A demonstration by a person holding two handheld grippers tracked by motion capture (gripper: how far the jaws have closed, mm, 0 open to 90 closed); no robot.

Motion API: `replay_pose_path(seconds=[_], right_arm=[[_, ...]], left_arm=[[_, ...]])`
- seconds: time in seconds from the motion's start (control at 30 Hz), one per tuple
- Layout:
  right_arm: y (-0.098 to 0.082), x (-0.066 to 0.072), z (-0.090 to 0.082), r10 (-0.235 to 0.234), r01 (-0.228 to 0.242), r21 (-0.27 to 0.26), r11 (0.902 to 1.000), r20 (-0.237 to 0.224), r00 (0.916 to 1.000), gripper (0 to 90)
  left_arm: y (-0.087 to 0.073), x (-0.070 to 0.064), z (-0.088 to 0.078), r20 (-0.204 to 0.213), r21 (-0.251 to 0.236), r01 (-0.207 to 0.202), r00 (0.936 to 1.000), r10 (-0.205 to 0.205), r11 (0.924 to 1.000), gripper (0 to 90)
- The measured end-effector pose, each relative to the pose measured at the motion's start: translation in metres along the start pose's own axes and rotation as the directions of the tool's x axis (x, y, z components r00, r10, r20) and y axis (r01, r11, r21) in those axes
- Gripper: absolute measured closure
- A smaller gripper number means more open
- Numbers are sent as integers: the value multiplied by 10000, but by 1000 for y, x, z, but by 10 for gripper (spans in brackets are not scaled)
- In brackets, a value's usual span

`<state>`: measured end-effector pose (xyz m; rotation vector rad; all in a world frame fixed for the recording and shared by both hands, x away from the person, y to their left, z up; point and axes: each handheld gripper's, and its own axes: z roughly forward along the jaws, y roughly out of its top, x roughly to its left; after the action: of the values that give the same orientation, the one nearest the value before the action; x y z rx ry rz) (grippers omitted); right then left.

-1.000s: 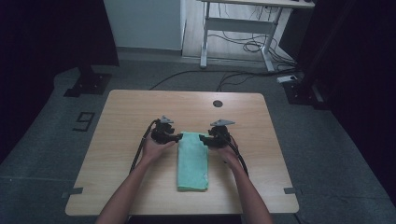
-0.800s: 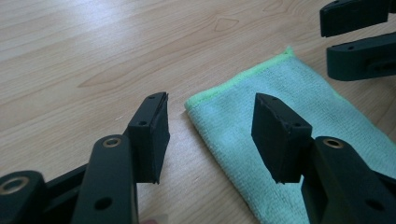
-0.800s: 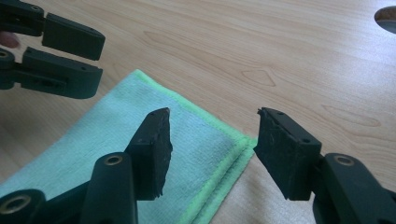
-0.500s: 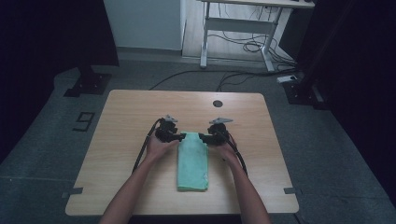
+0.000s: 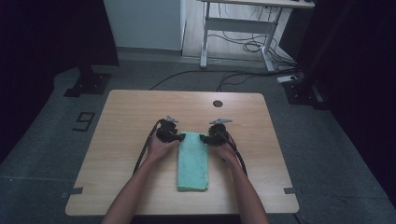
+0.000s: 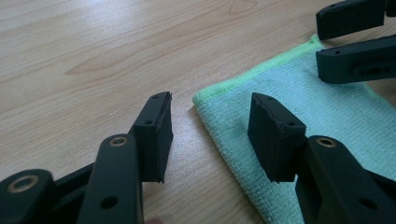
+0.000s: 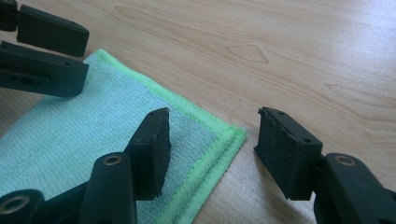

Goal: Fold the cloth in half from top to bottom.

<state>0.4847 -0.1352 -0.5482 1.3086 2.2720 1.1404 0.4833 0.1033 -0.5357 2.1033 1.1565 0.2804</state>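
A light wooden table with rounded corners (image 5: 130,121) carries the work. A folded green microfibre cloth (image 5: 193,161) lies flat on it, just toward six o'clock of centre, long side running twelve to six. A small dark round hole (image 5: 217,103) sits near the twelve o'clock edge.

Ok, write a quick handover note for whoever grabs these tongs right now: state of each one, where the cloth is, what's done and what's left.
Left tongs: open, jaws astride the far left corner of the folded green cloth; they have just been closing a little, pads not yet pressing on it.
Right tongs: open, jaws astride the far right corner, no grip.
Cloth: flat on the wooden table, a narrow strip between the two hands.
Done: both tongs lined up at the far corners.
Left: likely close on both corners, then lift or fold.
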Motion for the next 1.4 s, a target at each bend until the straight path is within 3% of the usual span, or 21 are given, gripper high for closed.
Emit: replay_pose_path(seconds=[0.23, 0.37, 0.7, 0.87, 1.1, 1.4], right_arm=[[0, 6, 2, -328, 329, -58, 9994, 172, 9993, 487], [0, 9, 3, -677, 676, 25, 9977, 240, 9974, 550], [1, 7, 1, -681, 689, 205, 9974, -409, 9968, 766], [1, 4, 1, -405, 418, 195, 9989, -635, 9972, 802], [4, 7, -5, -659, 671, 202, 9975, -565, 9962, 812], [12, 9, -21, -669, 649, -361, 9972, -562, 9962, 817]], left_arm=[[-1, -2, 4, 57, 30, 38, 10000, -38, 10000, 551], [-1, -4, 4, 165, 51, -70, 9998, 69, 10000, 634], [-2, -6, 5, 276, 71, -204, 9994, 202, 9998, 793], [-2, -8, 3, 244, -37, -354, 9991, 355, 9994, 855], [0, -11, -7, 380, -398, -592, 9974, 607, 9975, 868], [10, -17, -26, 288, -1039, -958, 9946, 992, 9900, 869]])
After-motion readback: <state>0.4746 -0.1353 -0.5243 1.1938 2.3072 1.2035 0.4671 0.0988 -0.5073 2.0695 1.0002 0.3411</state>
